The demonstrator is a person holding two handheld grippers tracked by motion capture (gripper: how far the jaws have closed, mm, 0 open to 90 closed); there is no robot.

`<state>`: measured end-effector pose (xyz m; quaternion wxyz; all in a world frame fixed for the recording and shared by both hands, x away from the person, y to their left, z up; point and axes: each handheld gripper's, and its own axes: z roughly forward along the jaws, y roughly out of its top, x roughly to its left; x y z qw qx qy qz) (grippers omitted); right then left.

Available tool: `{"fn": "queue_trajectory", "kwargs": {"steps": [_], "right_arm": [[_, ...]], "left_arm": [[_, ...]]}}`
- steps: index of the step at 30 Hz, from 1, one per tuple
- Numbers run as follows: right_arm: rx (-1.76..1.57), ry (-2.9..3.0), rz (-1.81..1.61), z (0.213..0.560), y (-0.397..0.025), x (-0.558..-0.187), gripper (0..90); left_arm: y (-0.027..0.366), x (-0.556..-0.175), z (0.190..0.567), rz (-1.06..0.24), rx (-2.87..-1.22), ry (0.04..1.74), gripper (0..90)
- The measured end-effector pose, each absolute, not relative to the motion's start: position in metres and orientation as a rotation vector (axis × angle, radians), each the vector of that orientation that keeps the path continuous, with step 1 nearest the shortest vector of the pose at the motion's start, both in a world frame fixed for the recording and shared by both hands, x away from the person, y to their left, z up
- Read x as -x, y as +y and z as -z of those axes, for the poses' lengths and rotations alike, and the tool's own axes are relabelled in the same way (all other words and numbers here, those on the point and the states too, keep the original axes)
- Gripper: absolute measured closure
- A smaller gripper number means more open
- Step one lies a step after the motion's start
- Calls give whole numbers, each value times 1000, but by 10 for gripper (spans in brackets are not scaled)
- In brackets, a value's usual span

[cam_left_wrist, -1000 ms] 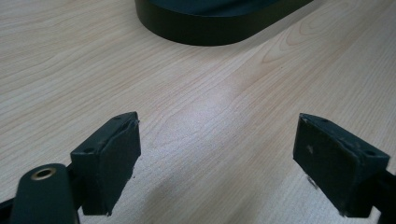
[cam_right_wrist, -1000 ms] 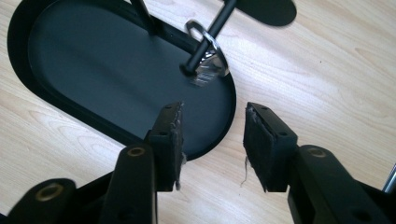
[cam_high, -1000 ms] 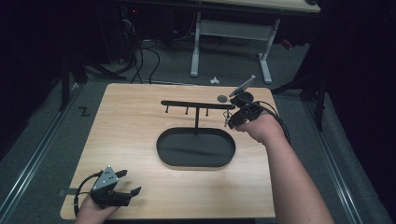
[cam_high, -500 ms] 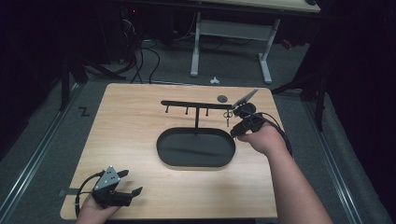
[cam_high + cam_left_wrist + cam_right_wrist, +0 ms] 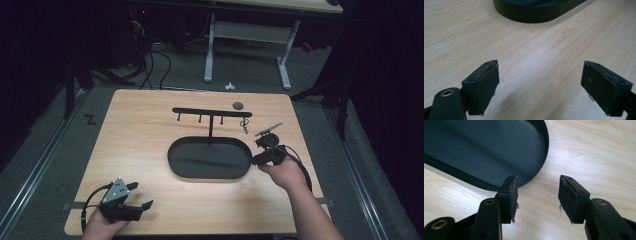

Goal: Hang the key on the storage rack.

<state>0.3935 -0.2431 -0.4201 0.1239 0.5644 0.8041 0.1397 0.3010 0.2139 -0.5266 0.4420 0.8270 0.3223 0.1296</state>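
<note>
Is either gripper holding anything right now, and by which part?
Nothing is held. The left gripper and right gripper both stand open over bare table.

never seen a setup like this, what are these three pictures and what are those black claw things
A person sits at a wooden table holding a two-jaw gripper in each hand. The high view looks down from above: the left gripper rests near the front left corner, and the right gripper sits by the right end of a black oval tray. That tray is the base of a black hook stand, with a small item hanging from a hook; what it is I cannot tell. A small dark disc lies behind. The other two pictures come from cameras riding on the grippers, looking along their jaws. Both sets of jaws stand open and hold nothing.
</note>
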Motion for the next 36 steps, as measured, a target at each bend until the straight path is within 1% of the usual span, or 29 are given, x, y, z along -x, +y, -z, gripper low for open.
{"fn": "queue_trajectory", "kwargs": {"steps": [6, 7, 8, 9, 16, 21, 23, 24, 27, 30, 36], "right_arm": [[-1581, 2272, -509, 447, -246, -371, 478], [-1581, 2272, -509, 447, -246, -371, 478], [-1573, 2258, -584, 458, -247, -360, 432], [-1573, 2253, -624, 463, -248, -356, 418], [-1545, 2102, -757, 497, -257, -321, 400], [-1515, 1982, -840, 512, -263, -293, 365], [-1491, 1951, -854, 515, -265, -286, 368], [-1456, 1979, -884, 518, -270, -277, 361], [-1429, 1991, -859, 518, -278, -276, 345], [-1502, 1963, -856, 524, -291, -278, 342], [-1534, 1912, -876, 520, -296, -280, 338]], "left_arm": [[214, -301, 527, -328, -2056, 802, 155], [213, -301, 527, -331, -2058, 802, 155], [213, -301, 527, -335, -2060, 805, 154], [213, -301, 527, -339, -2060, 806, 154], [216, -299, 524, -377, -2034, 824, 153], [220, -299, 524, -394, -1998, 855, 146], [221, -299, 524, -398, -1993, 868, 146], [222, -299, 525, -405, -1987, 883, 144], [221, -297, 525, -421, -1993, 888, 139], [221, -296, 524, -429, -1985, 893, 138], [225, -295, 524, -417, -1982, 890, 139]]}}
